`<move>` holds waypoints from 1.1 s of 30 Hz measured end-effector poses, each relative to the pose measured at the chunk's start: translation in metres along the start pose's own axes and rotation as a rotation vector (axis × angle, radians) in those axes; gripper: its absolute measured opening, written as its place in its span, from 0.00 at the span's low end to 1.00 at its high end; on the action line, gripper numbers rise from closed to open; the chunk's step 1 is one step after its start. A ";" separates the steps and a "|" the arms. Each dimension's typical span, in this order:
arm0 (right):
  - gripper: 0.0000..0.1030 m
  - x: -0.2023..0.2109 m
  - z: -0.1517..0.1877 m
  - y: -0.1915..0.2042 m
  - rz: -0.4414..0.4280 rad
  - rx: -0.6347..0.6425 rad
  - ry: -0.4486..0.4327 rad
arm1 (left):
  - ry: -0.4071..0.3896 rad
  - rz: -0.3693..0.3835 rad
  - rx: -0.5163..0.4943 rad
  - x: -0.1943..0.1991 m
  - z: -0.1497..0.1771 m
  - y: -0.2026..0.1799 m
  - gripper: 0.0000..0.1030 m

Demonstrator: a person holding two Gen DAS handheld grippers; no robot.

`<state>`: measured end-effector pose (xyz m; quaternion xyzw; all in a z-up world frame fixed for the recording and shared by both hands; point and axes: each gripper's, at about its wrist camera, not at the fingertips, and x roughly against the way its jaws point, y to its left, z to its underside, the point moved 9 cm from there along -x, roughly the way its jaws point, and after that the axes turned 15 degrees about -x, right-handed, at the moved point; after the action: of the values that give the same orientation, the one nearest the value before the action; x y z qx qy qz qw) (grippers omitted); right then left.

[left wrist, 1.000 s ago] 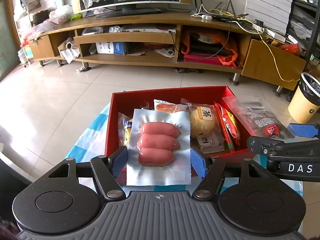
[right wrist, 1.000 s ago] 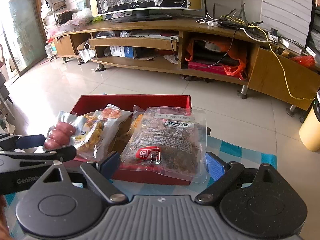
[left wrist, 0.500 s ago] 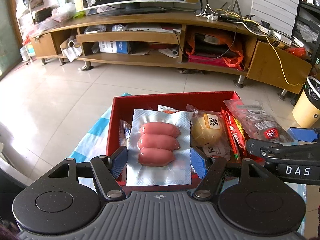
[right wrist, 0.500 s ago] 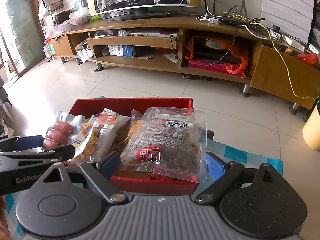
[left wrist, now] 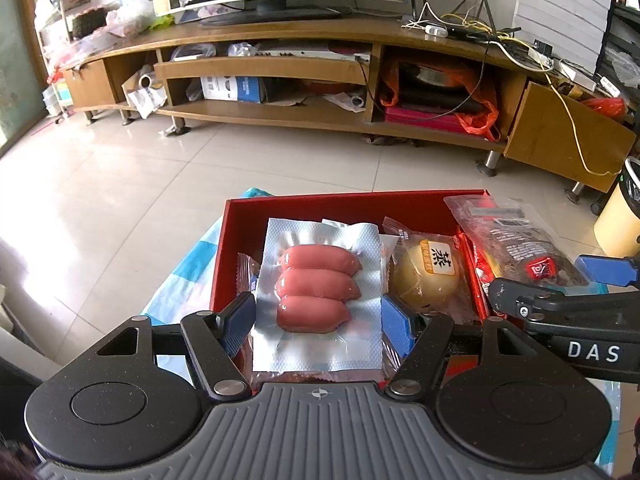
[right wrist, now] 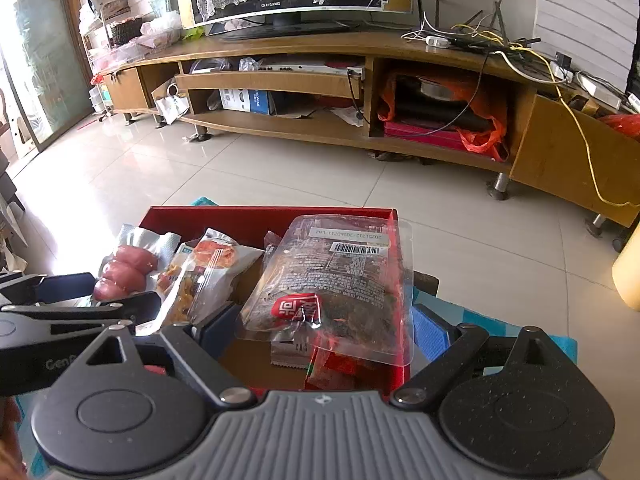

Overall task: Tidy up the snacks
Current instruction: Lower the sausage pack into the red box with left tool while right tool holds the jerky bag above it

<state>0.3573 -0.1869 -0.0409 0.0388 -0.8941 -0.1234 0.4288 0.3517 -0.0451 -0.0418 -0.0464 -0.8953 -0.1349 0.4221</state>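
My left gripper (left wrist: 318, 316) clamps a silver vacuum pack of three pink sausages (left wrist: 318, 288) above the open red cardboard box (left wrist: 340, 204). My right gripper (right wrist: 320, 320) holds a clear plastic pouch of dark dried snack with a red label (right wrist: 332, 280) over the same box, jaws spread wide across it.

Daylight is streaming in left of the TV cabinet (right wrist: 360, 92), glaring off the tiled floor (right wrist: 120, 168), edges bowing.
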 end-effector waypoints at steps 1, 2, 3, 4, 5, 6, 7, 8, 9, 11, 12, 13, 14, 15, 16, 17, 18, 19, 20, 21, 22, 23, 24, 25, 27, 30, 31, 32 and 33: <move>0.89 -0.001 -0.001 0.000 0.001 0.000 0.000 | 0.003 -0.001 0.002 -0.001 0.000 0.000 0.72; 0.89 -0.002 -0.002 -0.001 0.001 0.000 0.001 | 0.005 -0.002 0.003 -0.003 0.000 0.001 0.72; 0.89 -0.003 -0.003 -0.001 0.000 -0.001 0.002 | 0.008 -0.002 0.003 -0.004 -0.001 0.001 0.72; 0.89 -0.004 -0.003 -0.001 0.000 -0.002 0.003 | 0.009 -0.004 0.002 -0.005 -0.002 0.000 0.72; 0.89 -0.005 -0.003 -0.001 0.001 -0.001 0.002 | 0.010 -0.005 0.002 -0.007 -0.002 0.000 0.72; 0.89 -0.006 -0.004 -0.001 0.001 -0.001 0.004 | 0.011 -0.004 0.001 -0.008 -0.003 -0.001 0.72; 0.89 -0.007 -0.005 -0.001 -0.001 -0.001 0.005 | 0.012 -0.004 -0.001 -0.009 -0.004 -0.002 0.72; 0.88 -0.008 -0.005 -0.001 -0.002 0.000 0.004 | 0.013 -0.005 -0.004 -0.010 -0.006 -0.003 0.72; 0.89 -0.009 -0.005 0.000 -0.002 0.001 0.004 | 0.013 -0.005 -0.005 -0.011 -0.006 -0.003 0.72; 0.89 -0.011 -0.007 0.000 -0.006 -0.002 0.002 | 0.016 -0.006 -0.007 -0.013 -0.008 -0.004 0.72; 0.89 -0.012 -0.007 0.000 -0.008 -0.004 0.001 | 0.018 -0.008 -0.006 -0.015 -0.008 -0.004 0.72; 0.89 -0.013 -0.007 -0.001 -0.010 -0.006 0.001 | 0.020 -0.009 -0.005 -0.016 -0.008 -0.003 0.72; 0.89 -0.014 -0.008 -0.001 -0.011 -0.009 0.002 | 0.023 -0.011 -0.004 -0.017 -0.008 -0.003 0.72; 0.89 -0.015 -0.009 -0.001 -0.012 -0.009 0.004 | 0.025 -0.012 -0.003 -0.019 -0.009 -0.002 0.72; 0.89 -0.017 -0.009 -0.001 -0.013 -0.009 0.005 | 0.028 -0.013 -0.002 -0.020 -0.009 -0.002 0.72; 0.89 -0.018 -0.010 -0.001 -0.014 -0.011 0.006 | 0.029 -0.014 -0.001 -0.021 -0.009 -0.001 0.72; 0.89 -0.019 -0.010 -0.001 -0.016 -0.012 0.006 | 0.031 -0.015 -0.001 -0.021 -0.009 -0.001 0.72; 0.89 -0.019 -0.010 -0.001 -0.018 -0.012 0.006 | 0.031 -0.016 -0.001 -0.022 -0.009 0.000 0.72; 0.89 -0.020 -0.011 -0.001 -0.019 -0.014 0.004 | 0.032 -0.017 0.000 -0.022 -0.009 0.000 0.72; 0.89 -0.020 -0.012 -0.001 -0.020 -0.016 0.004 | 0.032 -0.018 0.001 -0.023 -0.010 0.001 0.72; 0.89 -0.021 -0.012 -0.001 -0.021 -0.017 0.005 | 0.032 -0.018 0.001 -0.023 -0.011 0.001 0.72; 0.89 -0.021 -0.012 -0.002 -0.022 -0.018 0.006 | 0.033 -0.019 0.003 -0.024 -0.011 0.002 0.72; 0.89 -0.022 -0.012 -0.002 -0.021 -0.019 0.007 | 0.033 -0.019 0.004 -0.024 -0.012 0.002 0.72; 0.89 -0.023 -0.012 -0.002 -0.021 -0.020 0.011 | 0.033 -0.019 0.005 -0.025 -0.012 0.002 0.72; 0.89 -0.025 -0.011 -0.003 -0.022 -0.022 0.016 | 0.037 -0.019 0.006 -0.026 -0.012 0.002 0.72; 0.89 -0.028 -0.012 -0.002 -0.026 -0.023 0.022 | 0.042 -0.016 0.004 -0.028 -0.012 0.001 0.72; 0.89 -0.030 -0.013 -0.002 -0.024 -0.023 0.024 | 0.044 -0.019 0.001 -0.028 -0.012 0.000 0.72; 0.89 -0.031 -0.013 -0.002 -0.023 -0.023 0.025 | 0.045 -0.022 -0.001 -0.029 -0.013 0.000 0.72; 0.89 -0.032 -0.012 -0.002 -0.023 -0.023 0.027 | 0.048 -0.023 -0.002 -0.031 -0.012 0.001 0.72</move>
<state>0.3868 -0.1854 -0.0586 0.0456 -0.8863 -0.1380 0.4397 0.3805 -0.0471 -0.0577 -0.0330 -0.8853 -0.1416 0.4417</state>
